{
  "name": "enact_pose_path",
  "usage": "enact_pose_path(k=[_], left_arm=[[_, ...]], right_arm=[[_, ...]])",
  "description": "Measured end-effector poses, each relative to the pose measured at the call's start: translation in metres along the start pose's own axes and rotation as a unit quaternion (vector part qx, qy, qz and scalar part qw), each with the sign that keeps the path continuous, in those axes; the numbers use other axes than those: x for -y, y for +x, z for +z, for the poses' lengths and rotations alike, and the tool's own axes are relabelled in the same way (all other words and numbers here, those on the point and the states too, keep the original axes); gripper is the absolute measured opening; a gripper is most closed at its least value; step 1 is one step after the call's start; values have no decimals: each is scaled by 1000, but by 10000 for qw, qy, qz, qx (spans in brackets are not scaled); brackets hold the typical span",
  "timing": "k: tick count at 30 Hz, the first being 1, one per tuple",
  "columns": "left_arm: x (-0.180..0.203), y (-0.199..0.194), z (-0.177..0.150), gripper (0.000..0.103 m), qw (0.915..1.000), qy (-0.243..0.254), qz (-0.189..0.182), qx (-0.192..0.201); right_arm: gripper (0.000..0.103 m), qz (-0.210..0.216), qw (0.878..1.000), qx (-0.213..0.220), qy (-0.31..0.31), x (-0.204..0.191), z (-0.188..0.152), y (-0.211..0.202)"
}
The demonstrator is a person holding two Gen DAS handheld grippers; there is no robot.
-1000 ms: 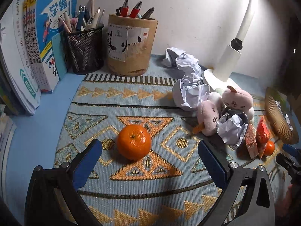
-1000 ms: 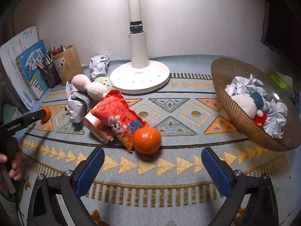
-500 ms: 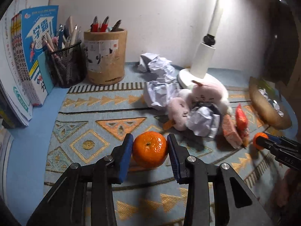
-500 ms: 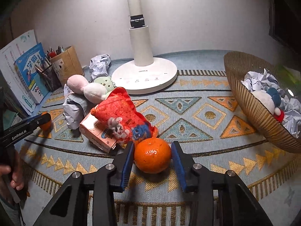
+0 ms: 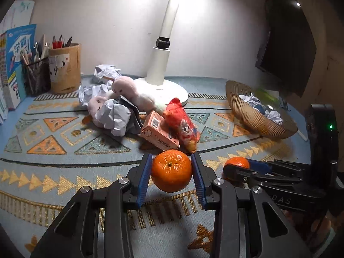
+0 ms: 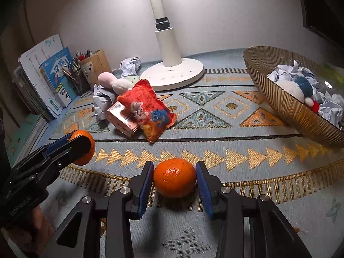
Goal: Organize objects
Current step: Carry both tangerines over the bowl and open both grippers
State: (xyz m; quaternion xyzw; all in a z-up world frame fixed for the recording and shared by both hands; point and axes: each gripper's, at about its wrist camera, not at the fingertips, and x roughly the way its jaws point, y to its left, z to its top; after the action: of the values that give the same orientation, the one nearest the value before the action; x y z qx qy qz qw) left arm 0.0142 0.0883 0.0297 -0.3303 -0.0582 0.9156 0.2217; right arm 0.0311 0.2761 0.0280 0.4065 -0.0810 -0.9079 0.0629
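My left gripper point(image 5: 171, 175) is shut on an orange point(image 5: 171, 173) and holds it above the patterned mat. My right gripper point(image 6: 174, 180) is shut on a second orange point(image 6: 174, 181), also lifted near the mat's front edge. Each gripper shows in the other's view: the right one with its orange point(image 5: 237, 163) at the right of the left wrist view, the left one with its orange point(image 6: 82, 147) at the left of the right wrist view. A red snack bag point(image 6: 148, 109) and a pink carton point(image 6: 121, 119) lie mid-mat beside plush toys point(image 5: 126, 90) and crumpled paper point(image 5: 116, 116).
A wicker bowl point(image 6: 286, 105) with paper balls and plush toys sits at the right. A white lamp base point(image 6: 172, 75) stands at the back. Pen holders point(image 5: 64, 68) and books point(image 5: 15, 64) stand at the back left. The mat point(image 6: 215, 111) covers the table.
Both grippers closed on their oranges and lifted them. They have since drawn back toward the mat's front edge, and the left one has swung right toward the right one.
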Motion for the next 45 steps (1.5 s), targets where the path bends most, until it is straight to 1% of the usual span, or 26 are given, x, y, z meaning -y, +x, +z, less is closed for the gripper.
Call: enact_pose_path(k=[2,4,8,10,13,16,18,21,23,26,28,30,32,35,37,38,39,40,42,43,45], left_arm=[[-11,2,-3,34,9994,-260,-222,-93],[-15,7,-3,34,9986,-403,-228,-241],[-7,6,-4,34,9992,-201,-237,-238],[-5,8,-2,34,9993,-137,-201,-297],[-7,12,0,34,9988,-191,-215,-390],[-9,11,0,34,9987,-229,-225,-390],[-8,11,0,34,9987,-231,-228,-399],[-9,11,0,34,9987,-256,-207,-399],[-10,14,0,34,9984,-277,-157,-461],[-8,24,-1,34,9972,-222,27,-712],[-4,24,-1,34,9973,-120,88,-722],[4,16,0,34,9973,-60,138,-725],[16,1,7,34,9975,12,-136,-692],[51,-19,36,34,9975,430,-409,-392],[78,-24,60,34,9958,583,-675,-205],[91,-22,71,34,9946,641,-803,-143],[105,-18,81,34,9935,717,-879,-75],[118,-13,89,34,9928,828,-870,15],[142,3,103,34,9908,1033,-866,80],[151,14,108,34,9902,1039,-934,56],[166,33,116,34,9892,965,-1103,66]], right_arm=[[39,40,9999,-126,12,1,-1,4],[39,83,9998,-143,-67,-1,-2,5],[40,62,9998,-170,-101,-4,-4,6],[40,65,9998,-173,-76,-3,-4,6],[40,64,9997,-207,-97,-5,-4,7],[40,63,9996,-264,-111,-6,-5,9],[40,7,9995,-219,-214,-10,-6,7],[40,-61,9990,5,-440,-19,-8,0],[40,-67,9986,63,-512,-21,-8,-2],[40,-124,9981,-82,-596,-25,-9,2],[40,-290,9966,-158,-757,-31,-12,4],[40,-300,9956,-127,-878,-37,-16,-1],[40,-211,9954,-40,-936,-38,-23,-19],[40,-443,9874,362,-1472,-42,-29,-69],[40,-571,9830,631,-1625,-34,-21,-104],[40,-651,9819,785,-1596,-27,-13,-122],[40,-714,9817,957,-1482,-16,-4,-140],[40,-734,9827,1120,-1281,-1,7,-157],[40,-686,9854,1406,-666,35,26,-187],[40,-689,9854,1521,-328,55,35,-198],[40,-884,9821,1645,227,92,49,-206]])
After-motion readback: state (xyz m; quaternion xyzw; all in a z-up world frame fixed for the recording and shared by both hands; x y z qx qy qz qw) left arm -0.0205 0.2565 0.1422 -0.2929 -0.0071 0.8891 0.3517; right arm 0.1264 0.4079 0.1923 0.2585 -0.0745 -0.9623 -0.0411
